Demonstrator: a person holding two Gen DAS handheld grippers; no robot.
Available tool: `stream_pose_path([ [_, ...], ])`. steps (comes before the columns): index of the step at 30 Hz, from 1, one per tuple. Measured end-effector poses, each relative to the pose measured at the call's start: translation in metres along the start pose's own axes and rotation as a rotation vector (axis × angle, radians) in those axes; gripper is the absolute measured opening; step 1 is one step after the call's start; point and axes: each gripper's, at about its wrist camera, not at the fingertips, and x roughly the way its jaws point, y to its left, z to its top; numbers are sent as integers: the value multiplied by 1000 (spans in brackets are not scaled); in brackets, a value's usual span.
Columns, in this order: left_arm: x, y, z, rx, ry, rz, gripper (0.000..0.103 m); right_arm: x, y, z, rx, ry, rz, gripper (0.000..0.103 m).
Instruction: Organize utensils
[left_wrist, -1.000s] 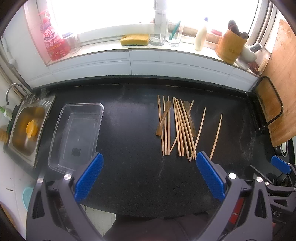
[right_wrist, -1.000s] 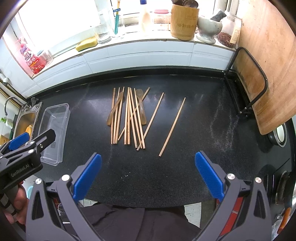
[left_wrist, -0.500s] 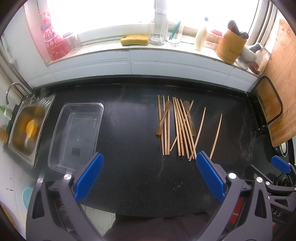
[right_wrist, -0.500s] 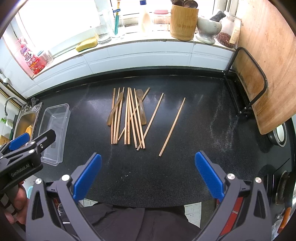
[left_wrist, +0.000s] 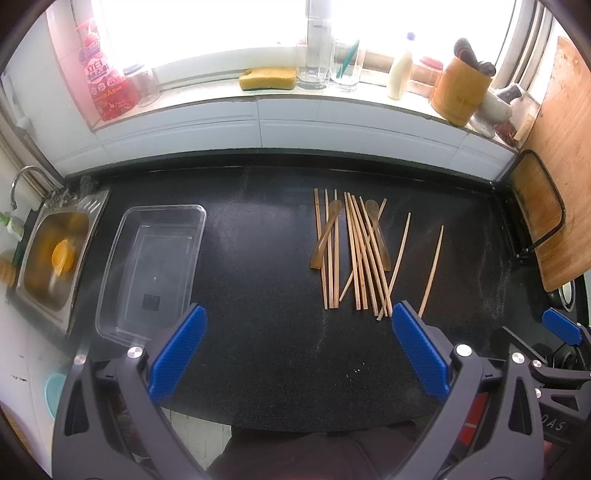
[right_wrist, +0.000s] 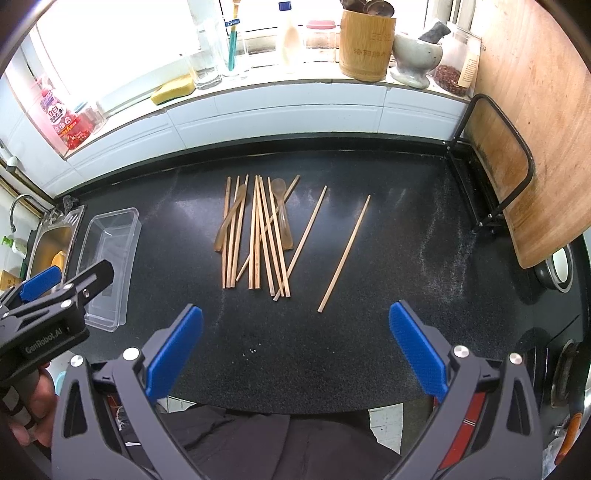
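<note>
Right wrist view: chopsticks (right_wrist: 258, 236) beside tray (right_wrist: 107, 266); right gripper (right_wrist: 295, 347) spread wide.

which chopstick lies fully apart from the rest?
The rightmost chopstick, alone on the black counter to the right of the pile. It touches nothing; its neighbour ends against the pile's near tips.

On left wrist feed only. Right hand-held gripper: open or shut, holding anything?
Observer: The right hand-held gripper is open and holds nothing.
Operator: What's straight ahead of it?
Observer: The lone chopstick; its near end lies just ahead, slightly right of centre, untouched.
Operator: What's on the sill past the bamboo holder?
Observer: A stone mortar with a pestle in it.
</note>
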Motion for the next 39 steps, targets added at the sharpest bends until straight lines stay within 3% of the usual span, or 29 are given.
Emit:
stream_pose_path([
  [15, 8, 8, 5, -22, 8, -16, 98, -5, -4, 3, 4, -40, -1, 98],
  [21, 15, 17, 14, -16, 20, -24, 98, -42, 5, 7, -61, -267, -87, 98],
  [24, 12, 21, 18, -15, -7, -35, 98, -79, 5, 6, -69, -441, -74, 98],
  [27, 20, 24, 17, -19, -41, -48, 98, -103, 1, -3, -88, -688, -67, 98],
  [28, 30, 23, 16, -7, -25, -41, 98, -82, -3, -1, -85, -658, -95, 98],
  [29, 51, 20, 14, 31, 37, -44, 98, -60, -8, 2, -87, -557, -109, 98],
  [30, 64, 18, 13, 51, 74, -55, 98, -24, -16, 4, -83, -390, -70, 98],
  [31, 78, 17, 10, 63, 86, -75, 98, 18, -31, 4, -36, -231, 26, 98],
  [33, 89, 15, 6, 70, 32, -80, 98, 56, -51, -4, 86, -123, 16, 96],
  [34, 95, 14, 6, 83, 6, -89, 98, 67, -59, -4, 126, -95, 5, 96],
  [39, 135, 14, 14, 34, 34, -95, 98, 79, -66, 7, 145, -110, -39, 97],
])
